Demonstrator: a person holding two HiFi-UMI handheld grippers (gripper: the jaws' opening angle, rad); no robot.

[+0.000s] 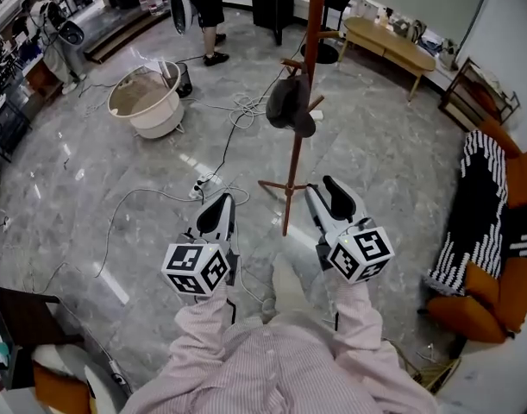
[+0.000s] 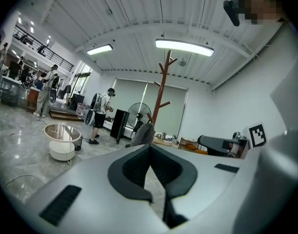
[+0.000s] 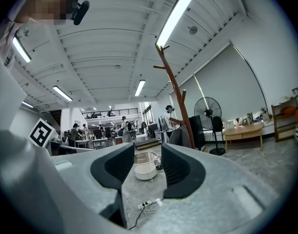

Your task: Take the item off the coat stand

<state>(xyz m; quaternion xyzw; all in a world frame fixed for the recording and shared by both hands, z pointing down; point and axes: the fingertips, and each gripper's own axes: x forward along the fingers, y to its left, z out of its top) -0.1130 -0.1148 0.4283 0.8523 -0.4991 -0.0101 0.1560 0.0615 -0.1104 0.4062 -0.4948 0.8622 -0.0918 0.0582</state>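
A red-brown wooden coat stand (image 1: 299, 145) rises from the marble floor ahead of me. A dark grey hat (image 1: 290, 106) hangs on one of its pegs. Both grippers are held low near my body, short of the stand's foot and well apart from the hat. My left gripper (image 1: 222, 203) is shut, its pads meeting at the tips with nothing between them. My right gripper (image 1: 328, 188) is open and empty. In the left gripper view the stand (image 2: 161, 94) and hat (image 2: 143, 134) lie beyond the left gripper (image 2: 149, 147). The right gripper (image 3: 148, 152) has the stand (image 3: 175, 91) up to its right.
A white round tub (image 1: 147, 100) stands at the far left, with cables (image 1: 159, 201) and a power strip (image 1: 203, 184) across the floor towards the stand. A wooden bench (image 1: 388, 41) sits at the back. An orange sofa with a striped throw (image 1: 487, 197) is at the right. People stand far off.
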